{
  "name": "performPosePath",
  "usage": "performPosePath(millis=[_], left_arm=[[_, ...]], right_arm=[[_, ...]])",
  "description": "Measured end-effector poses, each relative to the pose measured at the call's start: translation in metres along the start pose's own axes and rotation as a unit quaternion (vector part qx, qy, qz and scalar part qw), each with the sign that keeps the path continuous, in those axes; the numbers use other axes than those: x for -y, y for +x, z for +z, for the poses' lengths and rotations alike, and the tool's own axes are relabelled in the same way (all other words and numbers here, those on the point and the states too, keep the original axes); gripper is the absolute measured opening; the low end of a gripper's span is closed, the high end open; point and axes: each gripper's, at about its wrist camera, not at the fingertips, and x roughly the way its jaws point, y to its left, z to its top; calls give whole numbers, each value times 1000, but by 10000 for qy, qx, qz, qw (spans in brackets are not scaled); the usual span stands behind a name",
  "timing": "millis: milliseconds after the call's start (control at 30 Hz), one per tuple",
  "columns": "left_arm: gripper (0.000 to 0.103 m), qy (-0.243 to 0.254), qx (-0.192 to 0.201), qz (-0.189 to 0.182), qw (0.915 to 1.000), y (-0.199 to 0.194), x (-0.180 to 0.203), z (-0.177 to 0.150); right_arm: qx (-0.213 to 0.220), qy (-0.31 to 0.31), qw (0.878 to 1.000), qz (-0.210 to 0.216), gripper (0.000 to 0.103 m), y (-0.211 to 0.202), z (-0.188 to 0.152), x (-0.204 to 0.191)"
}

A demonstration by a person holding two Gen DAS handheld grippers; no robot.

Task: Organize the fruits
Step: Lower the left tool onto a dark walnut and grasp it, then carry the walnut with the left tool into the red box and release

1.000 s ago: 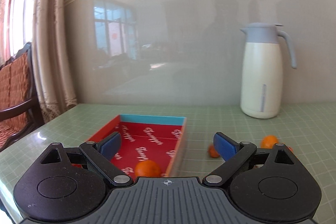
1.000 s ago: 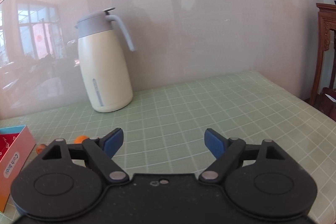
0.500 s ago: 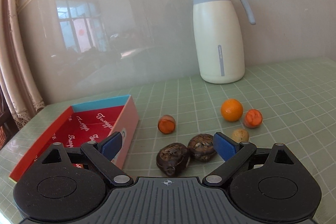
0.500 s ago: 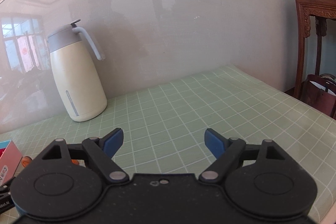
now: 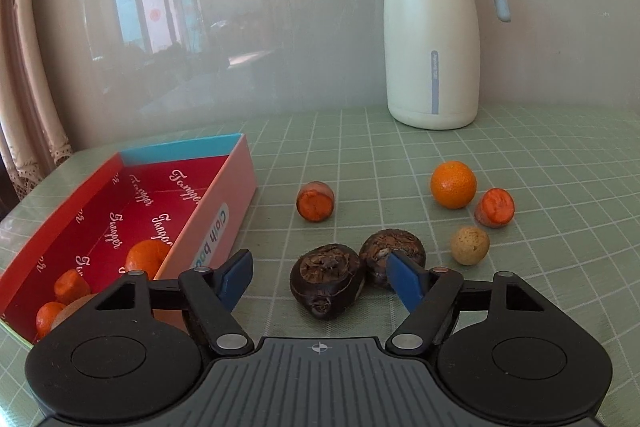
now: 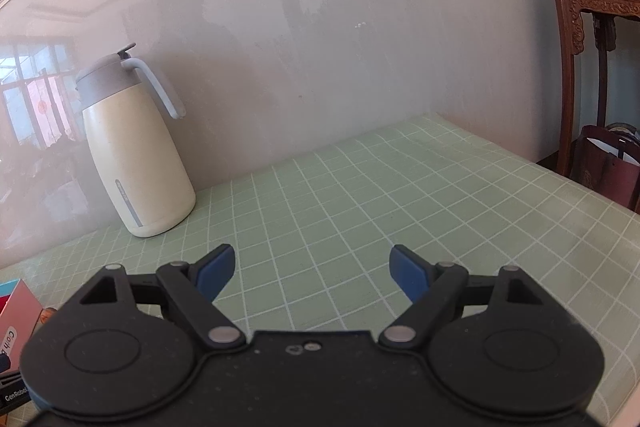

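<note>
In the left wrist view my left gripper [image 5: 320, 277] hangs low over the green table, its jaws closing around a dark brown fruit [image 5: 327, 281] that the pads do not touch. A second dark fruit [image 5: 394, 257] lies just behind the right pad. Farther off sit an orange [image 5: 453, 184], two cut orange pieces [image 5: 315, 201] [image 5: 495, 207] and a small tan fruit [image 5: 470, 245]. The red box [image 5: 96, 211] at the left holds several orange fruits. My right gripper [image 6: 312, 273] is open over bare table with nothing between its fingers.
A cream jug with a grey lid [image 5: 434, 27] stands at the back by the wall, also in the right wrist view as the jug [image 6: 132, 147]. A dark wooden stand [image 6: 592, 67] rises past the table's right edge. A box corner [image 6: 16, 311] shows at lower left.
The left gripper swung right from the red box, sank toward the loose fruits, and its jaws narrowed around the near dark fruit. The right gripper's view turned right, so the jug slid left.
</note>
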Motion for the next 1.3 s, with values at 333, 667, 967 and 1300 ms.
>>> performPosePath(millis=[333,667,967,1300], left_arm=[[54,-121,-243,-101,9996,11,-2,1],[47,-496,-579,-405,9963,26,-5,3],[46,-416,-185,-261,9986,9,-8,5],[46,-923,429,488,9936,-15,-60,15]], right_arm=[[-26,56,9999,113,94,2,1,-2],[-36,-49,9999,79,94,4,-1,-4],[-6,-89,9999,77,94,3,-1,-7],[-10,-202,9996,175,94,2,-5,-19]])
